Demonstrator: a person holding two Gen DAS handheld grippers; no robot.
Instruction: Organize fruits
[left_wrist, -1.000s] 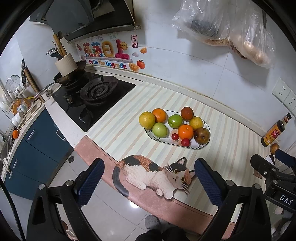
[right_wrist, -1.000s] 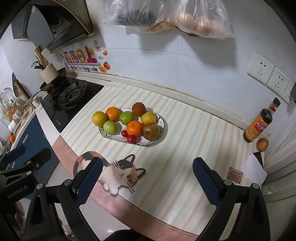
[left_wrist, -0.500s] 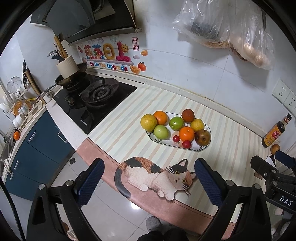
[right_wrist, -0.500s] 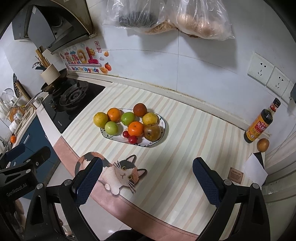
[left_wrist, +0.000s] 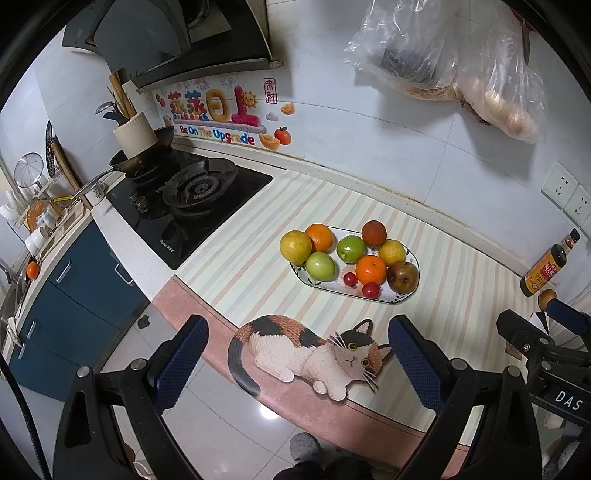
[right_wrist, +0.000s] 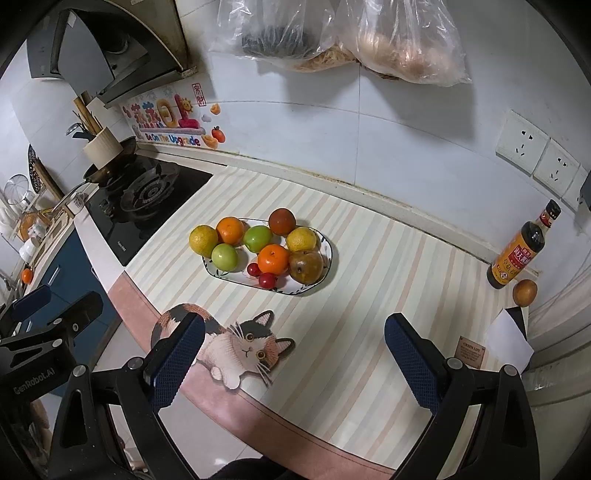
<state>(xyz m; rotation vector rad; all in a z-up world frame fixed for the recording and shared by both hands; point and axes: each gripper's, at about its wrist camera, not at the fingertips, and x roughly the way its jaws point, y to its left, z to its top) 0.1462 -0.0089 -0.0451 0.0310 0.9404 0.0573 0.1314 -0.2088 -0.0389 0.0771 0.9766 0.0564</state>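
Note:
An oval white plate (left_wrist: 394, 297) (right_wrist: 218, 274) sits mid-counter on the striped mat, holding several fruits: oranges (left_wrist: 370, 269) (right_wrist: 273, 259), green apples (left_wrist: 320, 266) (right_wrist: 224, 257), a yellow-green citrus (left_wrist: 294, 246), a brown pear (left_wrist: 402, 276) (right_wrist: 306, 266) and small red fruits (left_wrist: 371, 290) (right_wrist: 267, 280). A lone brown fruit (right_wrist: 524, 292) lies by the sauce bottle at the far right. My left gripper (left_wrist: 297, 363) is open and empty, held before the counter edge. My right gripper (right_wrist: 293, 360) is open and empty, over the counter's front, near of the plate.
A gas stove (left_wrist: 192, 199) with a pan is at the left. A sauce bottle (right_wrist: 517, 254) stands at the right wall by a white paper (right_wrist: 509, 341). Plastic bags (right_wrist: 332, 33) hang on the wall above. A cat-shaped mat (left_wrist: 310, 350) lies at the counter's front edge.
Both grippers have drifted slightly; the plate sits a little lower and further right in both views. Both grippers stay open and empty.

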